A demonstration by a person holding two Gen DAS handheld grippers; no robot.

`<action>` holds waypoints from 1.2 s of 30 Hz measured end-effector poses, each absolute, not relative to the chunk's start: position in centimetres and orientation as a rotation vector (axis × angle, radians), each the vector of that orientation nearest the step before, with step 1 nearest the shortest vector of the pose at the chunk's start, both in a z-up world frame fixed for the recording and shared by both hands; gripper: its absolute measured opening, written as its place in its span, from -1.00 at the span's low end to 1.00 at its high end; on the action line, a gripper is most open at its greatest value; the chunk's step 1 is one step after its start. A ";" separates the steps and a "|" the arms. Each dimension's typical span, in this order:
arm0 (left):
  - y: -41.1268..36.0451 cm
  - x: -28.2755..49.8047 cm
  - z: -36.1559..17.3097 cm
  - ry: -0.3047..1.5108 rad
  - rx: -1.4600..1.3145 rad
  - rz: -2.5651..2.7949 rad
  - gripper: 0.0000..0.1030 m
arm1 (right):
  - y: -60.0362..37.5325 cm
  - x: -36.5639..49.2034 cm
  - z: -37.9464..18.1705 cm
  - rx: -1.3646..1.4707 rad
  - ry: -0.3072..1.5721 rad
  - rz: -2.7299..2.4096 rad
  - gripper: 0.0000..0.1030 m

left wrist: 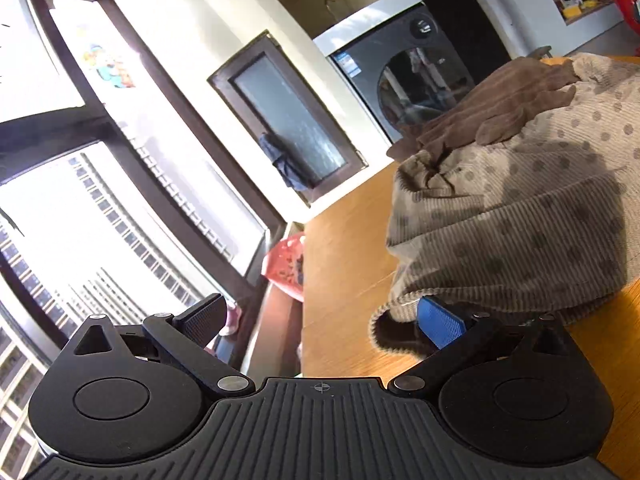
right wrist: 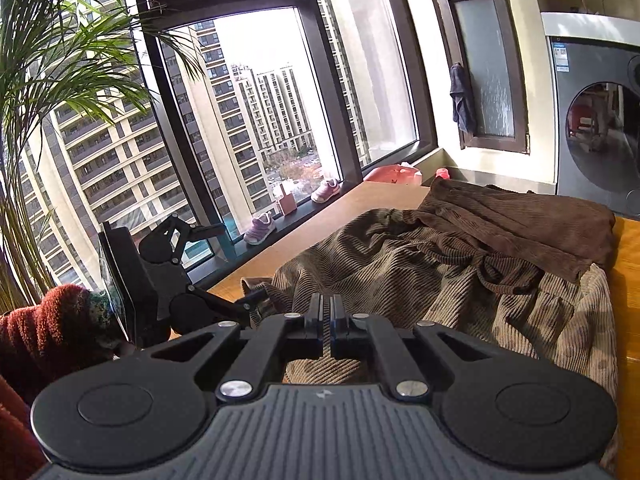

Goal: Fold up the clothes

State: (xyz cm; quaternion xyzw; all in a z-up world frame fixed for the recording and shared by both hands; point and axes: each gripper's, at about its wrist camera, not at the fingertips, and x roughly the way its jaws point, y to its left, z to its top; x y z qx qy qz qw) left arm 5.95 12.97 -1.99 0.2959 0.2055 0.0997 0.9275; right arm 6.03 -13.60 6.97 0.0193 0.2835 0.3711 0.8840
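Corduroy garment point(right wrist: 420, 280): right tool point(right wrist: 330, 312) fully closed above it; left tool point(left wrist: 320, 320) wide open, blue pad touching hem.

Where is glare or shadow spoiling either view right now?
Left wrist view: the window is blown out white, and a dark shadow lies across the dotted garment. Right wrist view: evenly lit, the garment's ribs are sharp; fisheye bends the window frames.
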 end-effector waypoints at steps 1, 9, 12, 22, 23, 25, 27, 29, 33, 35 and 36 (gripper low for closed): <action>14.2 5.0 -1.3 0.420 0.591 0.237 1.00 | -13.8 5.4 6.7 0.012 0.585 0.773 -0.95; 16.4 1.7 2.5 0.435 0.267 -0.001 1.00 | -19.6 2.4 4.5 -0.141 0.606 0.496 -0.53; 12.5 2.8 2.1 0.439 0.259 -0.207 1.00 | -23.6 1.3 4.2 -0.122 0.614 0.322 -0.37; 1.8 6.0 -0.6 0.468 0.341 -0.637 1.00 | -25.4 -2.4 1.7 -0.181 0.656 0.295 -0.03; 2.1 6.8 -0.7 0.486 0.305 -0.642 1.00 | -25.4 -2.1 1.7 -0.145 0.645 0.302 -0.03; 3.1 9.1 -1.0 0.534 0.195 -0.622 1.00 | -25.5 -0.7 2.0 -0.043 0.613 0.311 -0.03; 4.5 11.6 -1.5 0.607 0.060 -0.573 1.00 | -25.1 1.1 2.2 0.029 0.588 0.331 -0.04; 5.7 13.2 -2.3 0.666 -0.028 -0.539 1.00 | -23.9 3.2 1.9 0.066 0.575 0.369 -0.03; 6.8 13.9 -4.0 0.768 -0.084 -0.489 1.00 | -19.9 6.4 0.6 0.020 0.600 0.427 -0.03; 6.8 12.9 -4.1 0.757 -0.066 -0.474 1.00 | -18.5 7.1 -0.3 -0.012 0.640 0.444 -0.03; 6.6 12.2 -4.0 0.764 -0.036 -0.470 1.00 | -17.9 7.3 -0.7 -0.030 0.661 0.450 -0.03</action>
